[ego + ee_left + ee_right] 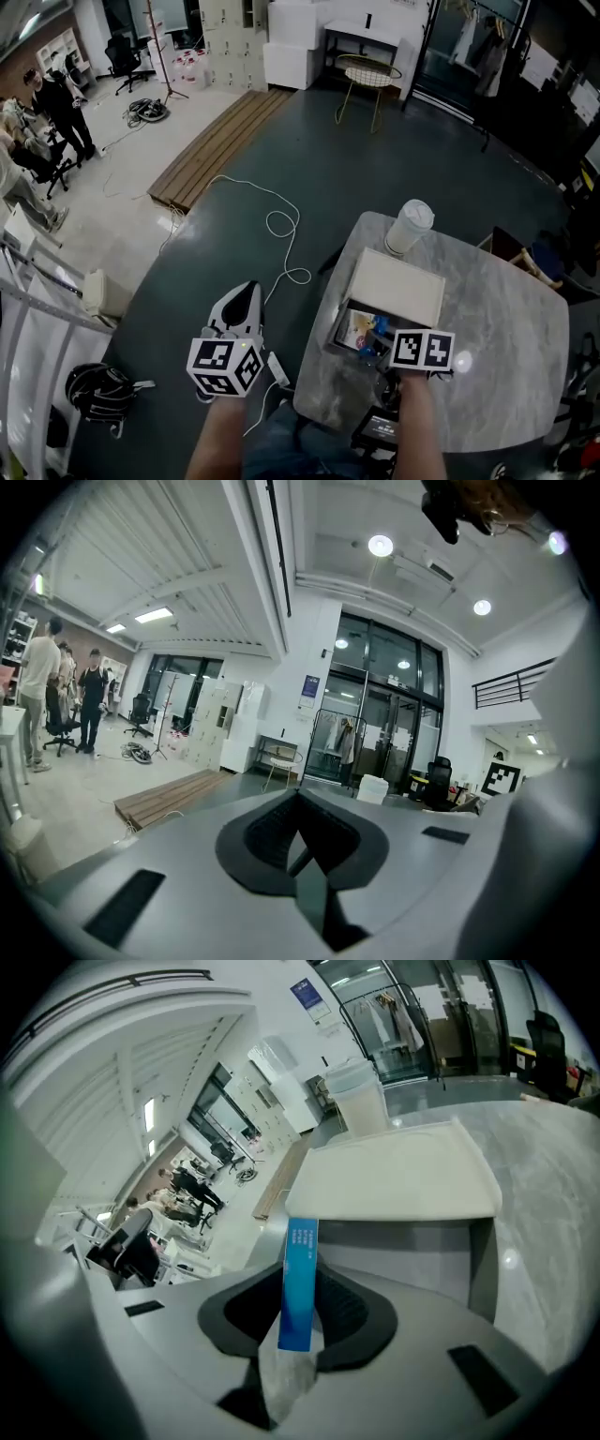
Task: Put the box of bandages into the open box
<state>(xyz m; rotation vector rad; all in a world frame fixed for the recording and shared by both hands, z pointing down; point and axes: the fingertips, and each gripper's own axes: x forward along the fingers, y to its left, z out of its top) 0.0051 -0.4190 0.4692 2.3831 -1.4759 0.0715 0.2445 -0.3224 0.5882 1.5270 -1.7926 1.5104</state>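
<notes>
My right gripper [382, 337] is shut on the box of bandages [300, 1274], a thin blue box that stands edge-on between the pads. It hovers at the near side of the open box [340, 323], whose white lid [397, 286] is folded back away from me; the same lid [398, 1180] fills the right gripper view just ahead of the jaws. Something colourful [360, 328] shows in the box's opening; I cannot tell whether it lies inside. My left gripper [246, 298] hangs left of the table over the dark floor, shut and with nothing in it.
The open box stands on a grey marble table [506, 319]. A white lidded cup [410, 227] stands beyond the lid. A dark device [380, 427] lies at the table's near edge. A white cable [281, 225] runs over the floor, a black bag [98, 389] lies lower left, and people [56, 103] are far left.
</notes>
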